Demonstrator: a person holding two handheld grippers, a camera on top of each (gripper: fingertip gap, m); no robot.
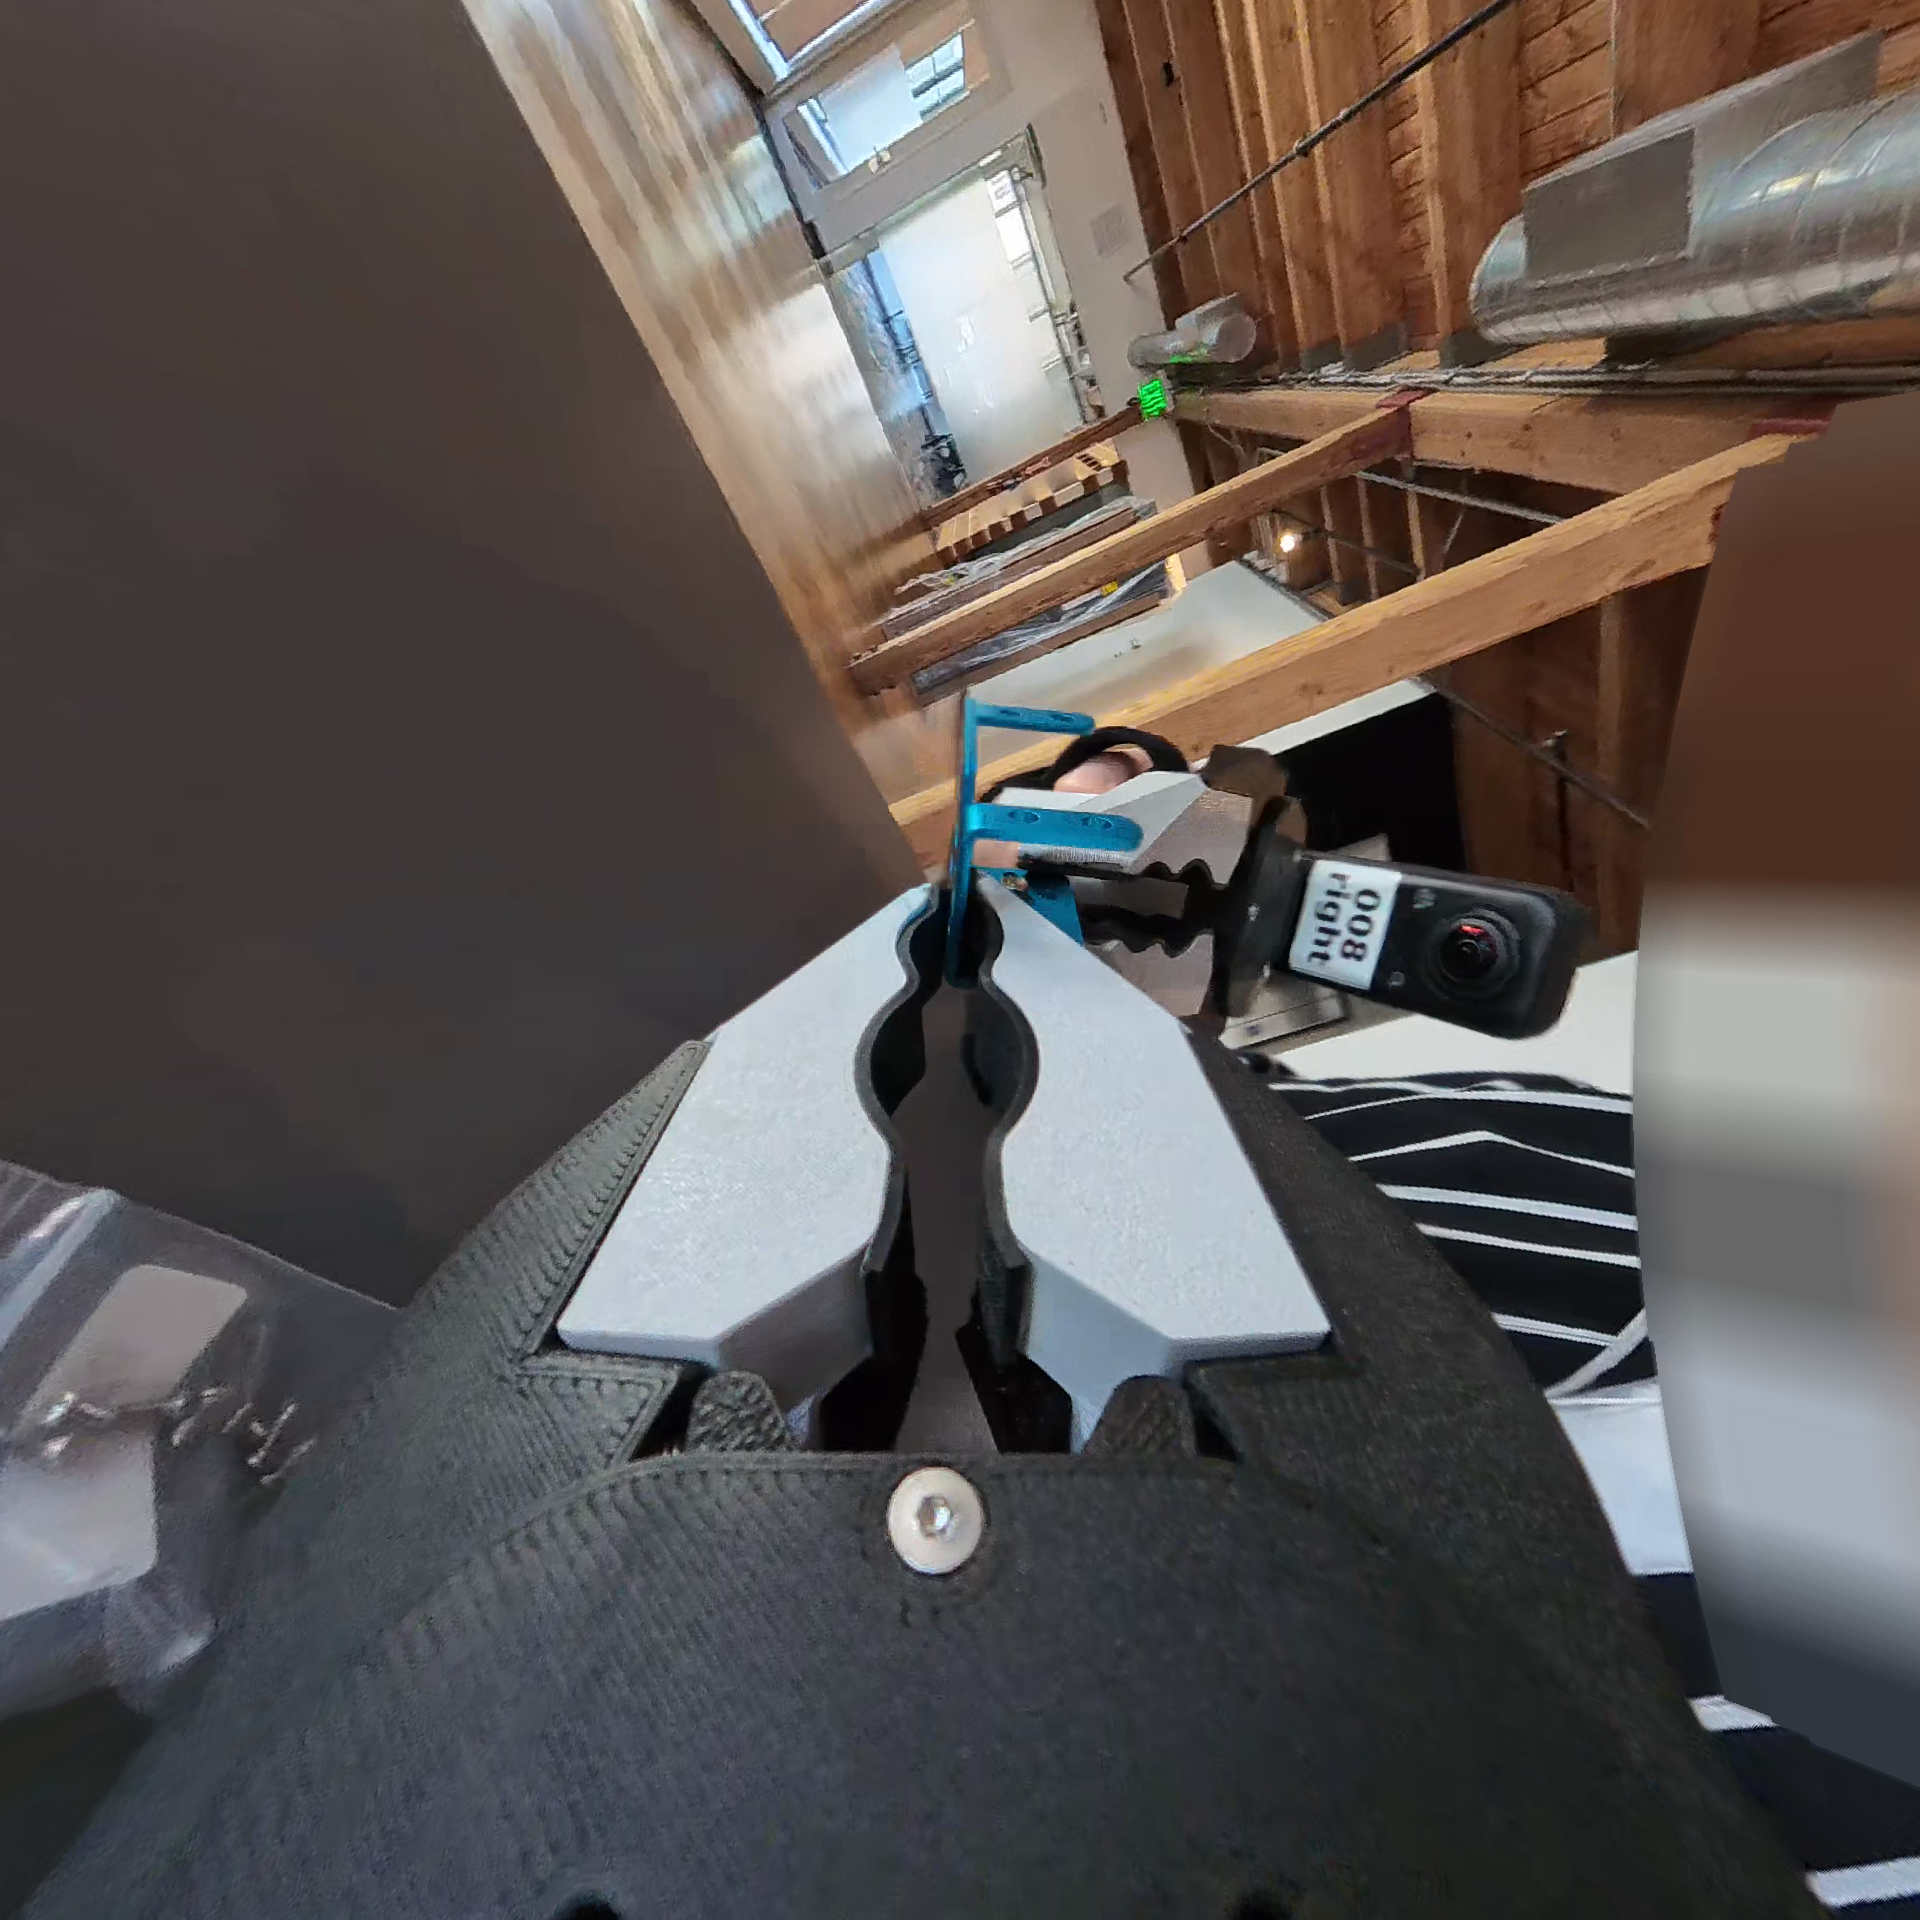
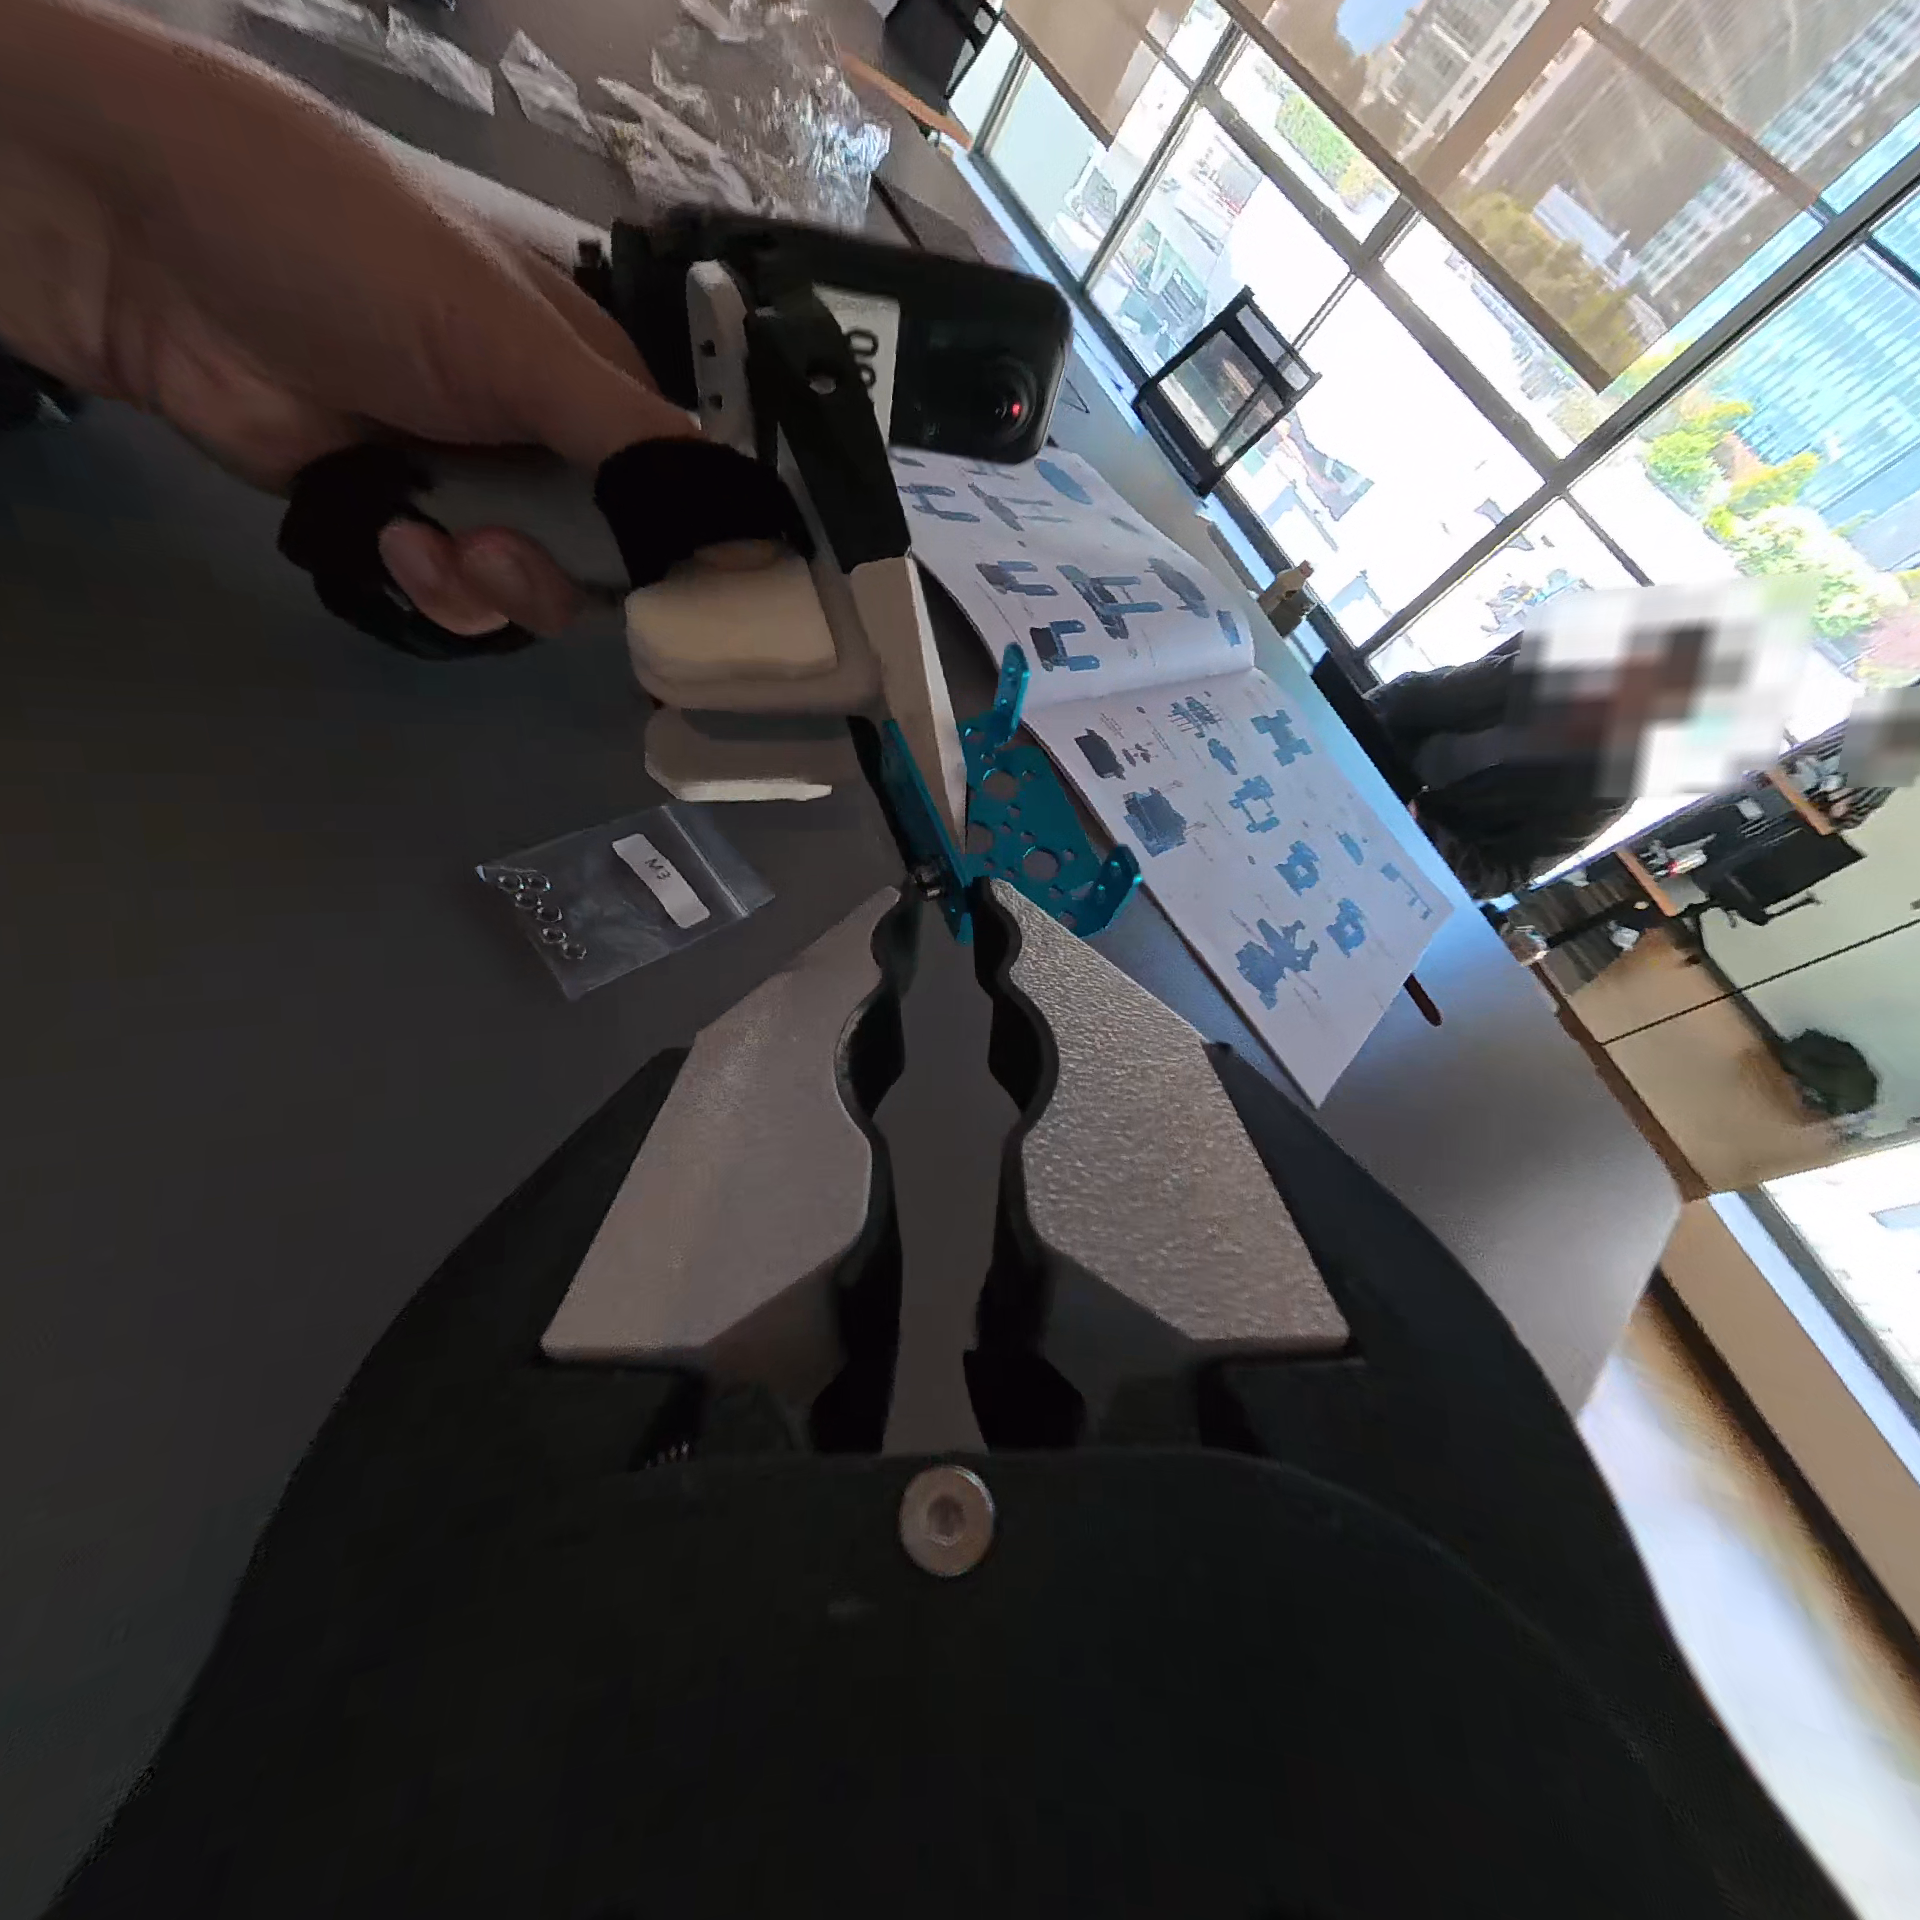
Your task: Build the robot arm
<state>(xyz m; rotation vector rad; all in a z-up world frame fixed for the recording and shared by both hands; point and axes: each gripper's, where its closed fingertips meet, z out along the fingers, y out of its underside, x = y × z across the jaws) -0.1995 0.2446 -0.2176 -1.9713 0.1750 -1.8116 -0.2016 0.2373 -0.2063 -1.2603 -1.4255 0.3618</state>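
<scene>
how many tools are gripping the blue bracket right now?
2. The right tool pinches the blue bracket's lower edge over the dark table; the left tool clamps it from above. Both grips also show in the left wrist view.

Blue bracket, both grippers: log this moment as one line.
left gripper: shut on blue bracket | right gripper: shut on blue bracket | bracket: held above table

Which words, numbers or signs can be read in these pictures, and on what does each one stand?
I copy no writing; these bear it.
White sticker on the far camera.
White tag on the small plastic bag.
Green lit sign near the beams: blurred.
Open manual: print too small.
</scene>
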